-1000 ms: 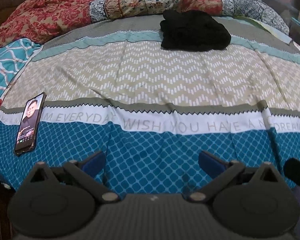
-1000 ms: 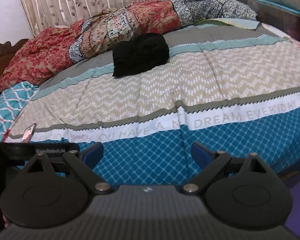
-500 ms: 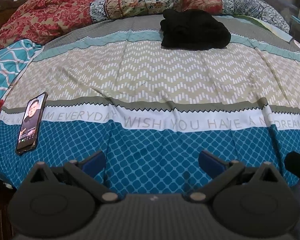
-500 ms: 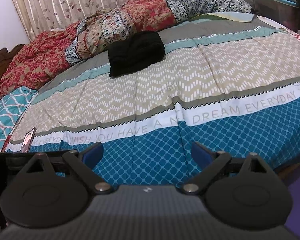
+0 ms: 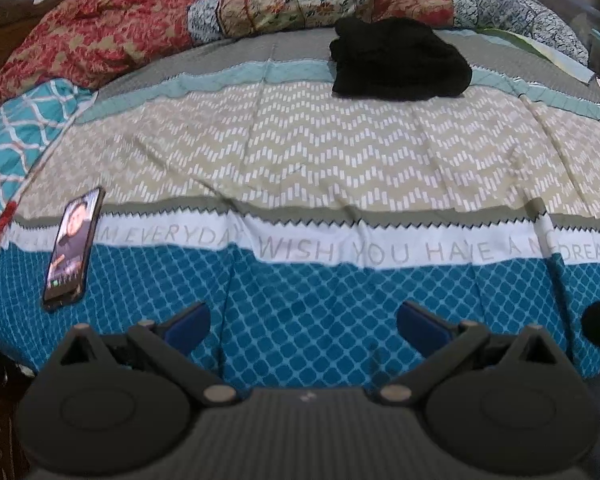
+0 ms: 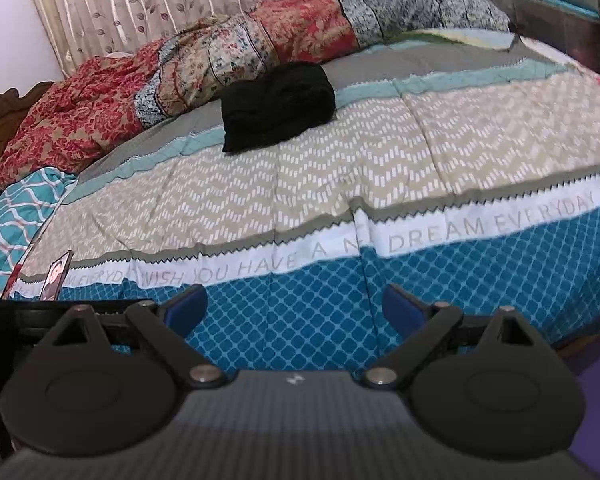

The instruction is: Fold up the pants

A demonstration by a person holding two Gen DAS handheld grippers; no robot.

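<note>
Pants (image 5: 400, 66), black and bundled, lie on the far side of the bedspread (image 5: 340, 160), touching neither tool. Left gripper (image 5: 302, 322) and right gripper (image 6: 295, 309) hover spread wide near the blue edge; phone (image 5: 73, 250) lies far left.

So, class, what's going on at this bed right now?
A person holds two grippers over the near edge of the bed, both with jaws open and empty. The black pants lie bundled at the far side, untouched. A phone rests near the left edge. Folding hasn't started.
</note>
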